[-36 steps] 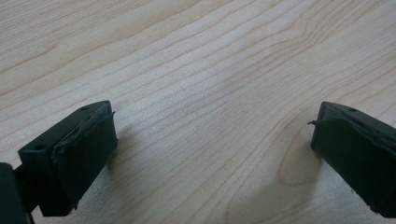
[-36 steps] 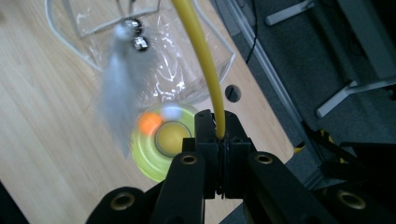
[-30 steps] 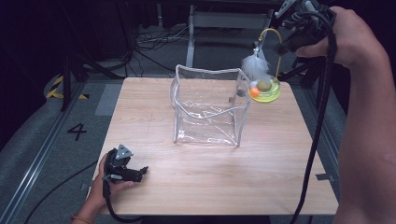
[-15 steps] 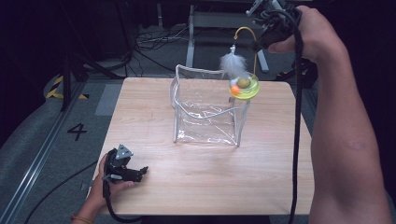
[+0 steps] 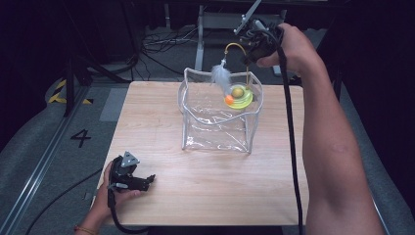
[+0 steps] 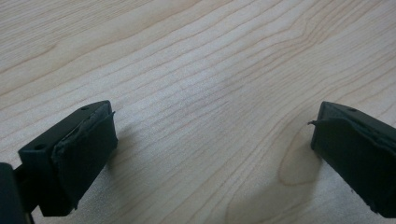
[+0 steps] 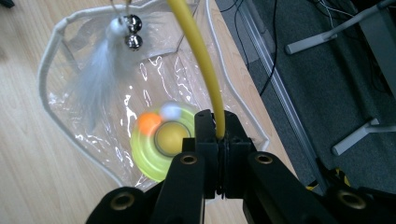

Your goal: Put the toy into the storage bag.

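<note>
The right gripper [image 7: 219, 140] pinches the yellow wire [image 7: 198, 56] of a cat toy [image 5: 238, 95] above the clear bag [image 5: 218, 115]; the left gripper [image 5: 142, 182] rests wide apart, holding nothing.

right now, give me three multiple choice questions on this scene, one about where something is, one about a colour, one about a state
1. Where is the toy's round tray?
A. flat on the table beside the left claw
B. held up over the open top of the clear bag
C. on the floor

2. What colour is the bent wand that carries the feather?
A. yellow
B. blue
C. black

3. How is the left claw?
A. shut on the bag's rim
B. shut on the feather
C. open, low over bare wood

Answers:
1 B: in the high view the right claw holds the toy so the tray hangs above the clear bag.
2 A: the right gripper view shows a yellow wand running up from the shut jaws.
3 C: the left gripper view shows the jaws wide apart with table grain between them.
</note>
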{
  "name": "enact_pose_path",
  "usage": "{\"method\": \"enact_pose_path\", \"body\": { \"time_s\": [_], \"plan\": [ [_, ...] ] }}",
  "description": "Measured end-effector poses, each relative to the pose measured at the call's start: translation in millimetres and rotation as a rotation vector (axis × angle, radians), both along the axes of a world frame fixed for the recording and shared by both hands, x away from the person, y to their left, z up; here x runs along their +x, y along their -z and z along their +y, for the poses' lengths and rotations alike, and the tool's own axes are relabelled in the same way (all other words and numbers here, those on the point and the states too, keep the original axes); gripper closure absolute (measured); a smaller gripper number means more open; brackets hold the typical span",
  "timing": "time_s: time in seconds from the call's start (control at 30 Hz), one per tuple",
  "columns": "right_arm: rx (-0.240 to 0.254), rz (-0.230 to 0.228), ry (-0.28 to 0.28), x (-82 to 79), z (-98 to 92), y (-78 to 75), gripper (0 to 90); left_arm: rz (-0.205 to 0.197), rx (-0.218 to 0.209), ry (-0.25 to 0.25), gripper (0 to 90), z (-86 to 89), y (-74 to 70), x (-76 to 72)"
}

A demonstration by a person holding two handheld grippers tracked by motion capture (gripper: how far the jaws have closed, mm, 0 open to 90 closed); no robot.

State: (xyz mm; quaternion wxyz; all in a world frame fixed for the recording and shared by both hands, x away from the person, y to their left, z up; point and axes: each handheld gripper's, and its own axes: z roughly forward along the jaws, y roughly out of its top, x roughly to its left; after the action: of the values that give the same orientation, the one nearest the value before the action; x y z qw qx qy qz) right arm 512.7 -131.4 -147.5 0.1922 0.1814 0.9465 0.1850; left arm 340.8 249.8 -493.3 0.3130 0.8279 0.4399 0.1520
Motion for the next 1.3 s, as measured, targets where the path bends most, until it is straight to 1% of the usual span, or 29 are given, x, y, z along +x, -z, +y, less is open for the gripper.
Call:
{"method": "enact_pose_path", "body": {
  "time_s": [0.17, 0.27, 0.3, 0.33, 0.37, 0.4, 0.43, 0.5, 0.53, 0.57, 0.6, 0.63, 0.67, 0.7, 0.73, 0.77, 0.8, 0.87, 0.9, 0.93, 1.0, 1.07, 1.13, 1.27, 1.3],
  "plan": [
    [0.0, 0.024, -0.004, 5.5, 1.3, 18.7, 88.5, 0.0, 0.004, 0.0, 0.6, 0.1, -0.2, 0.0],
    [-0.007, 0.051, -0.014, 6.9, 1.4, 33.2, 88.5, 0.0, 0.003, 0.0, 0.5, 0.1, -0.2, 0.0],
    [-0.007, 0.051, -0.014, 6.9, 1.4, 33.2, 88.5, 0.0, 0.003, 0.0, 0.5, 0.1, -0.2, 0.0],
    [-0.018, 0.063, -0.011, 7.7, 0.7, 42.7, 88.5, -0.001, 0.004, 0.0, 0.6, 0.1, -0.1, 0.0],
    [-0.018, 0.066, -0.014, 7.0, 0.3, 47.1, 88.5, 0.0, 0.004, 0.0, 0.5, 0.1, -0.1, 0.0],
    [-0.018, 0.066, -0.014, 7.0, 0.3, 47.1, 88.5, 0.0, 0.004, 0.0, 0.5, 0.1, -0.1, 0.0],
    [-0.016, 0.081, -0.024, 6.1, -0.1, 55.9, 88.5, 0.0, 0.002, -0.001, 0.5, 0.0, -0.1, 0.0],
    [-0.026, 0.086, -0.022, 5.0, -1.4, 63.6, 88.5, 0.0, 0.003, 0.0, 0.5, 0.0, -0.1, 0.0],
    [-0.021, 0.093, -0.029, 3.9, -2.5, 68.2, 88.5, -0.002, 0.005, 0.0, 0.6, 0.1, -0.2, 0.0],
    [-0.02, 0.102, -0.031, 3.3, -3.1, 71.7, 88.5, -0.001, 0.002, -0.001, 0.5, 0.0, -0.1, 0.0],
    [-0.02, 0.102, -0.031, 3.3, -3.1, 71.7, 88.5, -0.001, 0.002, -0.001, 0.5, 0.0, -0.1, 0.0],
    [-0.038, 0.112, -0.026, 4.0, -4.7, 78.4, 88.4, -0.001, 0.0, 0.0, 0.5, 0.0, 0.1, 0.0],
    [-0.038, 0.112, -0.026, 4.0, -4.7, 78.4, 88.4, -0.001, 0.0, 0.0, 0.6, 0.0, 0.1, 0.0],
    [-0.041, 0.126, -0.03, 4.6, -6.9, 86.3, 88.4, -0.005, -0.004, -0.001, 0.6, 0.1, 0.4, -0.3],
    [-0.042, 0.151, -0.022, 3.7, -7.6, 92.1, 88.4, -0.006, -0.007, -0.003, 0.8, 0.0, 0.5, -0.4],
    [-0.057, 0.156, -0.019, 3.1, -7.8, 96.9, 88.4, -0.006, -0.007, -0.003, 0.8, 0.0, 0.4, -0.4],
    [-0.068, 0.168, -0.031, 2.5, -7.9, 105.5, 88.4, -0.005, -0.005, -0.002, 0.8, 0.1, 0.4, -0.3],
    [-0.096, 0.171, -0.031, 1.4, -8.0, 109.8, 88.3, -0.006, -0.005, -0.002, 0.8, 0.1, 0.4, -0.3],
    [-0.091, 0.174, -0.026, 0.2, -8.0, 111.5, 88.3, -0.006, -0.005, -0.002, 0.8, 0.1, 0.4, -0.3],
    [-0.079, 0.181, -0.04, -1.3, -8.8, 114.0, 88.4, -0.005, -0.005, -0.002, 0.8, 0.1, 0.4, -0.4],
    [-0.077, 0.185, -0.048, -1.8, -9.1, 115.7, 88.4, -0.005, -0.004, -0.002, 0.9, 0.2, 0.3, -0.6],
    [-0.108, 0.191, -0.044, -2.3, -10.1, 121.7, 88.3, -0.005, -0.005, -0.003, 1.0, 0.2, 0.3, -0.6],
    [-0.098, 0.193, -0.048, -4.6, -12.3, 125.4, 88.3, -0.005, -0.002, -0.002, 1.1, 0.4, 0.2, -0.8],
    [-0.105, 0.205, -0.043, -7.0, -14.6, 129.7, 88.2, -0.005, -0.002, -0.001, 1.1, 0.4, 0.2, -0.8],
    [-0.097, 0.202, -0.044, -7.2, -15.2, 131.1, 88.2, -0.006, -0.002, -0.001, 1.1, 0.4, 0.2, -0.7]
  ]
}}
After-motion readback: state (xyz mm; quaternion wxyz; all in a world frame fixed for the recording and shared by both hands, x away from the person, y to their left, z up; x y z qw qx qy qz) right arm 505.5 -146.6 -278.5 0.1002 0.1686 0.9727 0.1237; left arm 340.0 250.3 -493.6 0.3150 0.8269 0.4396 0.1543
